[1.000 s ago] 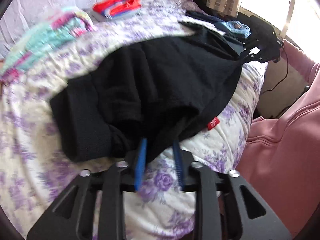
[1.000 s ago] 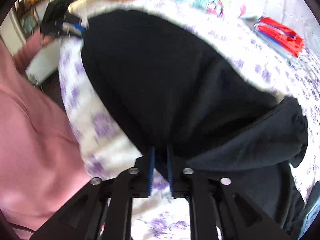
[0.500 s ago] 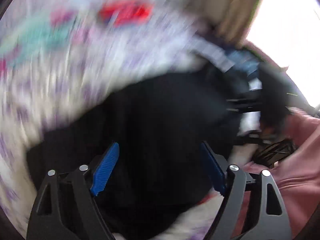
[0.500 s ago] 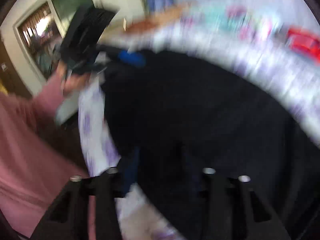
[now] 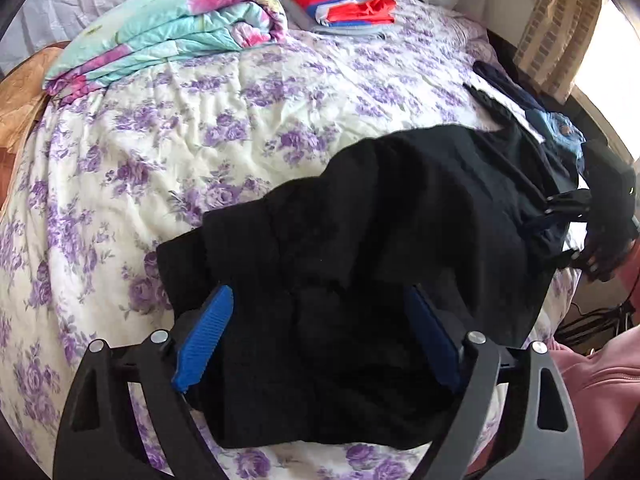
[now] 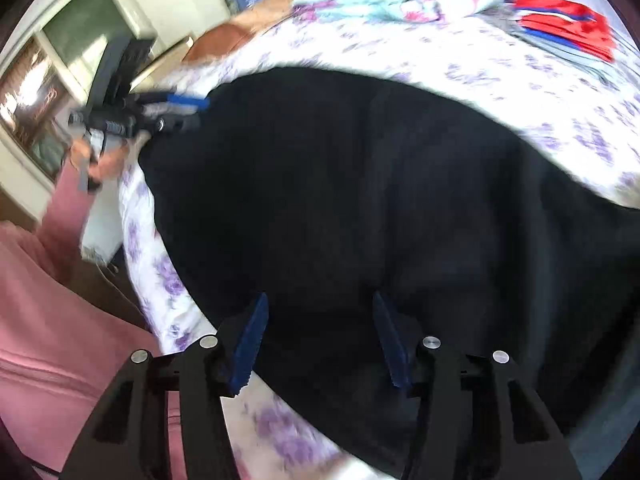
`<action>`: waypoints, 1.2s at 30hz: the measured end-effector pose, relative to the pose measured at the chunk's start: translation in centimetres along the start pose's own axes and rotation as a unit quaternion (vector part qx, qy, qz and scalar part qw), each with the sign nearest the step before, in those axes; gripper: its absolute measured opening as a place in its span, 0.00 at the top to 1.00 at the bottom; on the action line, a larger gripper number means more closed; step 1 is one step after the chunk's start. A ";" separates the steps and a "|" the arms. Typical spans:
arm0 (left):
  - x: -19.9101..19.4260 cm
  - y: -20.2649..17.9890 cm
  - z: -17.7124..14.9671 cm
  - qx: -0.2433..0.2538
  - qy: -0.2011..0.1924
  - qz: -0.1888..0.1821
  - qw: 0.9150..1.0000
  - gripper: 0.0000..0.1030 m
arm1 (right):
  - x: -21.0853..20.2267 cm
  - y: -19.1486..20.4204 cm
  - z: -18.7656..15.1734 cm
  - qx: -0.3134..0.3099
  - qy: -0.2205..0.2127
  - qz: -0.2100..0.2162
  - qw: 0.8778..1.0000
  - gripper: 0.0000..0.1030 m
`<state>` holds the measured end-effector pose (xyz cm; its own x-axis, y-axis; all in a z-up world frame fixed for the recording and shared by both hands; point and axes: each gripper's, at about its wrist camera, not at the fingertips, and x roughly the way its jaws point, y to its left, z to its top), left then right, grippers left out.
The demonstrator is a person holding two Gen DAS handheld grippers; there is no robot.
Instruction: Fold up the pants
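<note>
The black fabric pants [image 5: 400, 248] lie in a rumpled, folded heap on the near edge of the bed, on a cream quilted bedspread printed with purple flowers [image 5: 248, 120]. In the left wrist view they fill the frame from the centre down to 6 o'clock and stretch toward 3 o'clock.

The left gripper [image 5: 320, 336] hangs over the near end of the pants, its jaws opening and already spread wide; the 2 blue ribbed pads [image 5: 204, 336] stand clear on either side of the cloth, pinching nothing. The right gripper [image 6: 320, 336] sits over the other end of the pants, its jaws also opening, with black fabric lying in the gap but the pads not pressing it.

Farther out, at 11 o'clock in the left wrist view, is a rolled turquoise and pink flowered quilt [image 5: 168, 36]. At 12 o'clock lies a folded red, white and blue garment [image 5: 344, 4]. At 2 o'clock a dark garment with a pale blue denim piece [image 5: 560, 132] lies at the bed's edge. A pink sleeve [image 5: 592, 384] shows at 4 o'clock.
</note>
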<state>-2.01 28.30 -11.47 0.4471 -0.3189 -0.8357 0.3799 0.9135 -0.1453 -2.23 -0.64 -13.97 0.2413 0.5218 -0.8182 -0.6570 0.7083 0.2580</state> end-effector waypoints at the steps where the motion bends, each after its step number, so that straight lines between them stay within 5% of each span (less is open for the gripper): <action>1: -0.5 -0.4 0.4 -0.002 -0.007 -0.003 1.000 0.18 | -2.0 -1.1 0.5 0.023 -0.029 -0.026 0.999 0.45; 4: -3.3 -2.8 1.8 -0.004 -0.074 -0.049 0.996 0.14 | -8.0 -5.0 2.2 0.107 -0.135 -0.117 0.978 0.28; 7: -2.4 -7.5 3.6 0.033 -0.094 -0.067 0.993 0.12 | -10.9 -9.9 4.0 0.200 -0.182 -0.211 0.939 0.24; 10: 1.8 -12.1 4.2 0.079 -0.063 -0.104 0.989 0.12 | -10.5 -14.1 5.4 0.263 -0.170 -0.258 0.914 0.24; 13: 7.5 -15.3 3.7 0.097 0.012 -0.106 0.990 0.12 | -8.1 -18.1 6.7 0.293 -0.126 -0.279 0.906 0.24; 16: 9.5 -17.2 2.6 0.147 0.003 -0.047 0.988 0.10 | -4.7 -19.6 7.9 0.290 -0.080 -0.312 0.902 0.24; 19: 9.3 -17.1 2.6 0.147 -0.003 -0.056 0.988 0.09 | -2.8 -21.8 8.0 0.283 -0.039 -0.361 0.888 0.24; 20: 9.2 -16.4 2.9 0.133 -0.004 -0.072 0.989 0.08 | -2.5 -22.2 7.8 0.284 -0.034 -0.363 0.887 0.26; 23: 9.2 -15.1 3.3 0.108 -0.012 -0.108 0.988 0.08 | -2.9 -23.6 6.7 0.298 -0.030 -0.342 0.891 0.68; 24: 9.0 -14.8 3.1 0.102 -0.013 -0.115 0.988 0.08 | -3.1 -24.1 6.3 0.303 -0.033 -0.333 0.892 0.90; 27: 9.3 -14.7 3.5 0.098 -0.017 -0.123 0.987 0.08 | -6.6 -23.9 5.1 0.316 -0.075 -0.315 0.892 0.93; 30: 9.4 -14.8 3.5 0.102 -0.018 -0.122 0.987 0.07 | -12.4 -22.4 3.5 0.319 -0.161 -0.290 0.888 0.93; 36: 8.8 -14.9 2.8 0.102 -0.019 -0.125 0.987 0.05 | -24.5 -19.2 -5.9 0.356 -0.338 -0.249 0.835 0.93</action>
<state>-1.50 11.21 -15.17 0.3478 -0.5402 -0.7663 0.6347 0.7372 -0.2316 0.26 -29.85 -1.96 0.8640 0.0577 -0.5002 0.1770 0.8952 0.4090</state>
